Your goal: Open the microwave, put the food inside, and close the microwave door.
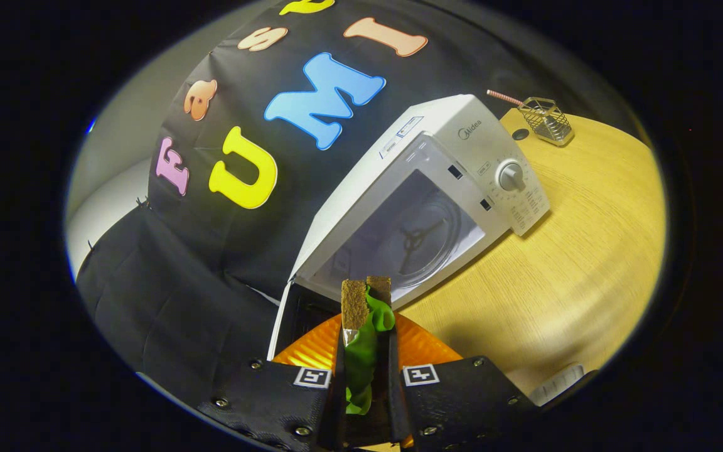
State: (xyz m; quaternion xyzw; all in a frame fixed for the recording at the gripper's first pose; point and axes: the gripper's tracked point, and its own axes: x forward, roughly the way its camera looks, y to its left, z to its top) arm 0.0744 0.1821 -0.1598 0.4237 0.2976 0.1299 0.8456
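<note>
Gripper (364,376) of mine is nearly closed, both fingers pressing on a sandwich (364,314) of brown bread with green lettuce hanging out between the slices. Under it sits an orange plate (424,348). Just beyond the fingers stands the white microwave (437,188) on the wooden counter (575,263), its door (283,320) swung open beside the plate, its cavity showing the turntable. Farther back a wire holder (546,120) stands on the counter.

gripper view, tilted, near open microwave (437,188)
</note>
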